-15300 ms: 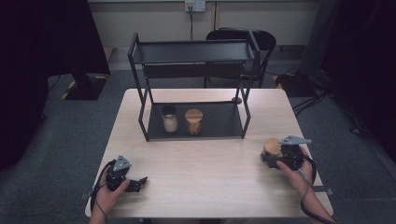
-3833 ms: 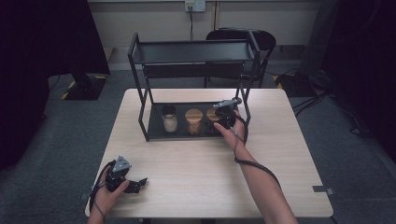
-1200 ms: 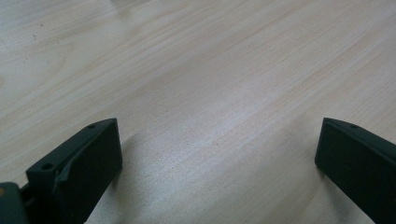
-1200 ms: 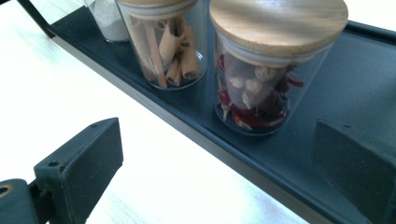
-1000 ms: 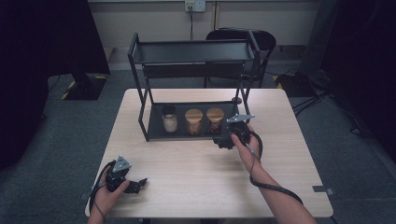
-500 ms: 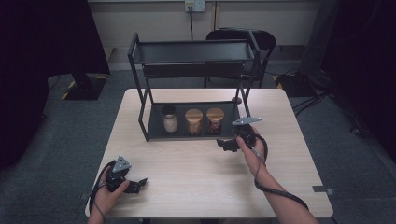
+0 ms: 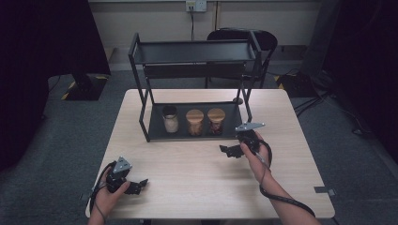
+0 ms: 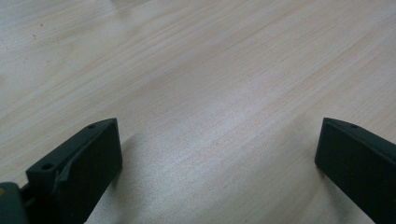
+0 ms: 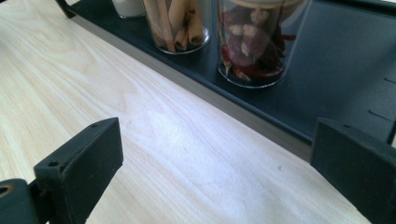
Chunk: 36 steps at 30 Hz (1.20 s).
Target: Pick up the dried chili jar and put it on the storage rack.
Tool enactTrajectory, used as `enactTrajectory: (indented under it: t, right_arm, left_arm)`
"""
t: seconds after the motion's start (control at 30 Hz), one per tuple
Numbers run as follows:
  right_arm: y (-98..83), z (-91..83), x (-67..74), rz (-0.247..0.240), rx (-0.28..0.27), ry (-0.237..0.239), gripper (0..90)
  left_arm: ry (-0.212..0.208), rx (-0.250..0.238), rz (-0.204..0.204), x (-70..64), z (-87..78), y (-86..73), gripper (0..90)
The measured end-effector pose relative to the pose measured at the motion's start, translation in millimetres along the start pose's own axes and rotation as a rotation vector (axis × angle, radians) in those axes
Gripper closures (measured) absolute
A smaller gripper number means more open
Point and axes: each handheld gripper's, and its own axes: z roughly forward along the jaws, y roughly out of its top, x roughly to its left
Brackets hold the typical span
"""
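1. The chilli jar (image 7: 216,121) stands rightmost of three on the rack's bottom shelf (image 7: 159,129), beside the cinnamon jar (image 7: 195,122); no label reads.
2. Your right gripper (image 7: 228,150) hovers released just before the shelf; its own view shows red chillies (image 9: 252,49).
3. Your left gripper (image 7: 136,186) rests spread, empty, on the table (image 7: 197,173).

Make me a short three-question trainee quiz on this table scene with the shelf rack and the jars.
1. True or false: the right gripper holds a jar.
2. How many jars stand on the bottom tray of the black metal shelf rack?
3. The clear glass jar of red dried chillies with a wooden lid stands: A) leftmost, B) in the middle, C) rightmost, in the high view.

Key:
1. False: its jaws are spread, with bare light wooden table between them.
2. Three.
3. C.
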Motion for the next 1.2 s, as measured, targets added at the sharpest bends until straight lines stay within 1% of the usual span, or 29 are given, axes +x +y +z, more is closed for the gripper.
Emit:
enactTrajectory:
  t: [0.2,0.6,0.87,1.2]
  right_arm:
    - [-5.6,-5.8,-1.0,0.0,-0.004,0.005,1.4]
    - [-16.9,-14.0,-1.6,-0.028,0.004,0.007,1.4]
    - [-24.6,-21.5,-2.5,-0.037,0.003,0.013,1.4]
    - [-35.4,-29.9,-5.5,-0.03,0.005,0.023,1.5]
  left_arm:
    - [0.0,0.0,0.0,0.0,0.0,0.0,0.3]
    - [0.0,0.0,0.0,0.0,0.0,0.0,0.2]
    - [0.0,0.0,0.0,0.0,0.0,0.0,0.2]
    - [0.001,0.0,0.0,-0.2,-0.1,-0.1,0.3]
